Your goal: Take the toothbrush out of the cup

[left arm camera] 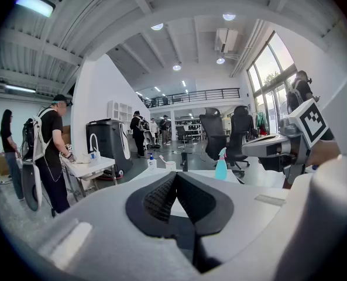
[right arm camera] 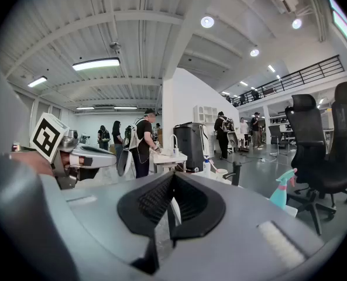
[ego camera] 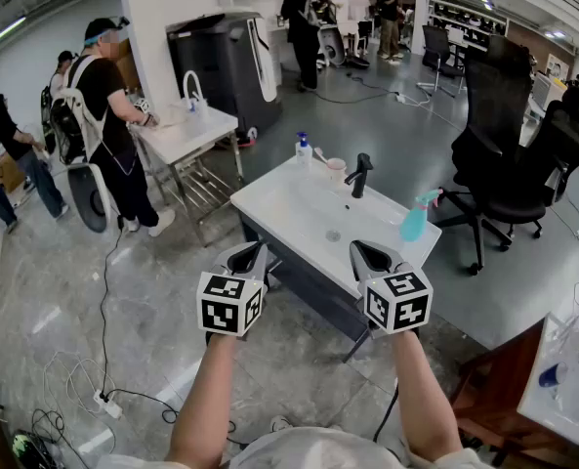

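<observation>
While left gripper (ego camera: 254, 252) and right gripper (ego camera: 367, 253) hover empty, jaws together, the toothbrush (ego camera: 320, 154) leaning in the cup (ego camera: 337, 171) looks light, stiff and slick; it is best gripped on its exposed upper stem.

The head view looks from above the person, forward and steeply down, onto both forearms and the left gripper (ego camera: 253, 254) and right gripper (ego camera: 367, 254) held side by side, with the sink (ego camera: 299, 213) just beyond their tips. Each gripper view sits close behind its own jaws, which fill the lower frame, and faces almost level past them. Each catches the other gripper at its edge. All three share the sink, tap (ego camera: 358, 174) and spray bottle (ego camera: 415, 218) ahead of the tips
</observation>
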Tool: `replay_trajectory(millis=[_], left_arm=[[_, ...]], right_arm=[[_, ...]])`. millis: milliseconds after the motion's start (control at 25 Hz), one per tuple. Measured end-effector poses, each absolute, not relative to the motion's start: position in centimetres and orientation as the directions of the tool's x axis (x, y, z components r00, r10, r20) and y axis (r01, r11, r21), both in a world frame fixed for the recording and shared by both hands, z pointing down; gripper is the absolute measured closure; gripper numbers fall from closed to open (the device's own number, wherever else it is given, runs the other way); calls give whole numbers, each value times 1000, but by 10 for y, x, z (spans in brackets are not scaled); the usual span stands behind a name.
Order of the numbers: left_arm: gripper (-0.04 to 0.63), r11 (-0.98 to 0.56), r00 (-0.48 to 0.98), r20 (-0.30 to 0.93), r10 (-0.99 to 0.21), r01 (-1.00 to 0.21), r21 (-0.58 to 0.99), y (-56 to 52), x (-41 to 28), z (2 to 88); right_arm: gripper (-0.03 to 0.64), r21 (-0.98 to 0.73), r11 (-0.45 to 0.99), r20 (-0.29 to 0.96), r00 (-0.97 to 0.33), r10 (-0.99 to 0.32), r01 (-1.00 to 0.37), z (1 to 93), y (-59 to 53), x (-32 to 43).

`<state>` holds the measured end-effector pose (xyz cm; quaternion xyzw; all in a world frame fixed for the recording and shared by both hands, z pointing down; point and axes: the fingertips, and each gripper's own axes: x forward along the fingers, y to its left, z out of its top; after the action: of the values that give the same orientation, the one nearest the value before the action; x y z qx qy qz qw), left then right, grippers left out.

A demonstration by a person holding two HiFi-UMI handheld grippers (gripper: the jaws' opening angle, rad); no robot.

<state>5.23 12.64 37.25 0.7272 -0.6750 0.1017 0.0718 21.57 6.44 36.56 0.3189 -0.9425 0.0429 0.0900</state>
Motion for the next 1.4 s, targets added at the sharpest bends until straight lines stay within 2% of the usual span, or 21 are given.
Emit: replay_trajectory(millis=[640,1400], left_arm=[[592,-146,139,244,-960,-989,-10,138,6,382],[592,-151,140,281,-949,-988,-16,90,-44,404]], right_arm=[[611,11,735,204,-718,-666,-678,370,82,174],[547,-8,723,215,-707,-674,-691,389,26,127]])
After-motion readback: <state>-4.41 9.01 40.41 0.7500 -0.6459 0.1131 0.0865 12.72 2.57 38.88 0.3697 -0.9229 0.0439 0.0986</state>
